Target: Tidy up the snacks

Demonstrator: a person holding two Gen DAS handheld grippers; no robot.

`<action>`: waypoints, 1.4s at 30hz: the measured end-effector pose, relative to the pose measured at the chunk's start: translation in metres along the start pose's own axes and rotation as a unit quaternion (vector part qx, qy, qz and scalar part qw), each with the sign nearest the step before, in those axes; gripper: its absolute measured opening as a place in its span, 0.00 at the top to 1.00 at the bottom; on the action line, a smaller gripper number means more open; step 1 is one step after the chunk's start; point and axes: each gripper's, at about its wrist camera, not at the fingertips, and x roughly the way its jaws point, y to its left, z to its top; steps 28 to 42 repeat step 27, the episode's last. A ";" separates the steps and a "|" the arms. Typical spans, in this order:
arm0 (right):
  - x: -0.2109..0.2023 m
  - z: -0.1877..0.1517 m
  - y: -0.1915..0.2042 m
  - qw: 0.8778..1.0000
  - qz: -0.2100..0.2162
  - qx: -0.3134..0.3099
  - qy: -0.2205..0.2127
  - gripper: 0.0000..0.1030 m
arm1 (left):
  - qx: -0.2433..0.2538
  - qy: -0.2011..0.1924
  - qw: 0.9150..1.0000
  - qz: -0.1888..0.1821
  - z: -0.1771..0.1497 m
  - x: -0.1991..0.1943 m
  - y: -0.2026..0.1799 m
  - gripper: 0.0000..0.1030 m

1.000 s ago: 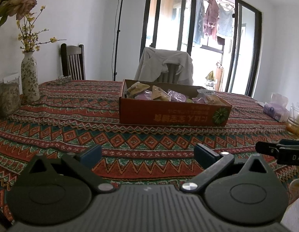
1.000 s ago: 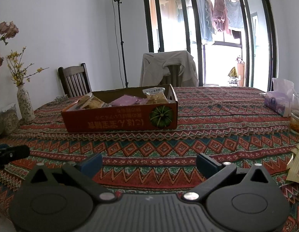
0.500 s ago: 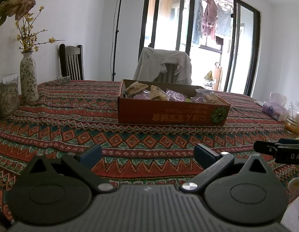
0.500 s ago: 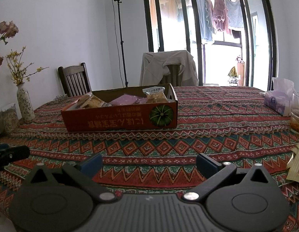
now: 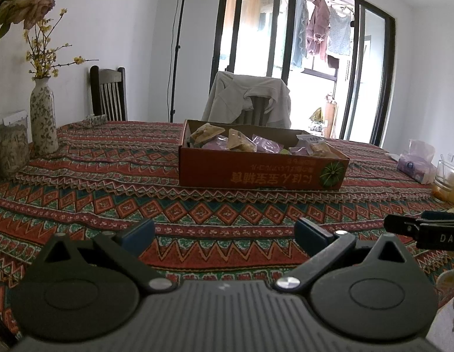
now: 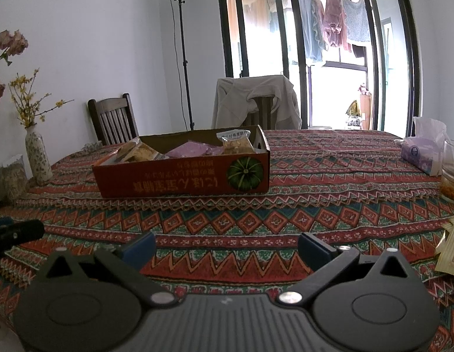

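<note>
An orange cardboard box (image 5: 262,174) with a pumpkin picture stands mid-table and holds several snack packets (image 5: 241,143), purple and tan. It also shows in the right wrist view (image 6: 183,180), with a clear packet (image 6: 237,143) upright at its right end. My left gripper (image 5: 224,231) is open and empty, low over the tablecloth in front of the box. My right gripper (image 6: 227,245) is open and empty, also short of the box. A yellow snack packet (image 6: 449,249) lies at the right edge near the right gripper.
A patterned cloth covers the table (image 5: 109,193). A flower vase (image 5: 43,117) and a jar (image 5: 10,149) stand at the left. A tissue pack (image 6: 423,152) and a glass (image 6: 452,176) stand at the right. Two chairs (image 6: 256,108) stand behind the table.
Both grippers have tilted or drifted slightly, so the box sits a little lower in both views. Both stay open and empty.
</note>
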 end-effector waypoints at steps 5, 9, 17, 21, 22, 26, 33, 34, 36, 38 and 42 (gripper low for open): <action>0.000 0.000 0.000 1.000 0.000 0.000 0.001 0.00 | -0.001 0.000 1.000 -0.001 -0.001 0.000 0.000 0.00; 0.000 0.000 0.000 1.000 0.000 0.000 0.001 0.00 | -0.002 0.001 1.000 -0.002 -0.001 0.001 0.001 0.00; 0.000 0.000 0.000 1.000 -0.001 0.000 0.002 0.00 | -0.002 0.002 1.000 -0.001 -0.002 0.001 0.001 0.00; 0.000 0.001 0.000 1.000 0.000 0.000 0.002 0.00 | 0.000 -0.004 1.000 -0.005 -0.003 0.000 0.000 0.00; 0.000 0.000 0.000 1.000 0.000 0.000 0.003 0.00 | 0.001 -0.007 1.000 -0.009 -0.004 0.000 -0.001 0.00; 0.002 -0.002 -0.002 1.000 0.001 0.001 0.005 0.00 | 0.000 -0.012 1.000 -0.020 -0.004 -0.001 -0.002 0.00; 0.003 -0.002 -0.003 1.000 0.001 0.002 0.006 0.00 | -0.002 -0.010 1.000 -0.022 -0.004 -0.001 -0.002 0.00; 0.003 -0.002 -0.003 1.000 0.001 0.002 0.006 0.00 | -0.002 -0.010 1.000 -0.022 -0.004 -0.001 -0.002 0.00; 0.003 -0.002 -0.003 1.000 0.001 0.002 0.006 0.00 | -0.002 -0.010 1.000 -0.022 -0.004 -0.001 -0.002 0.00; 0.003 -0.002 -0.003 1.000 0.001 0.002 0.006 0.00 | -0.002 -0.010 1.000 -0.022 -0.004 -0.001 -0.002 0.00; 0.003 -0.002 -0.003 1.000 0.001 0.002 0.006 0.00 | -0.002 -0.010 1.000 -0.022 -0.004 -0.001 -0.002 0.00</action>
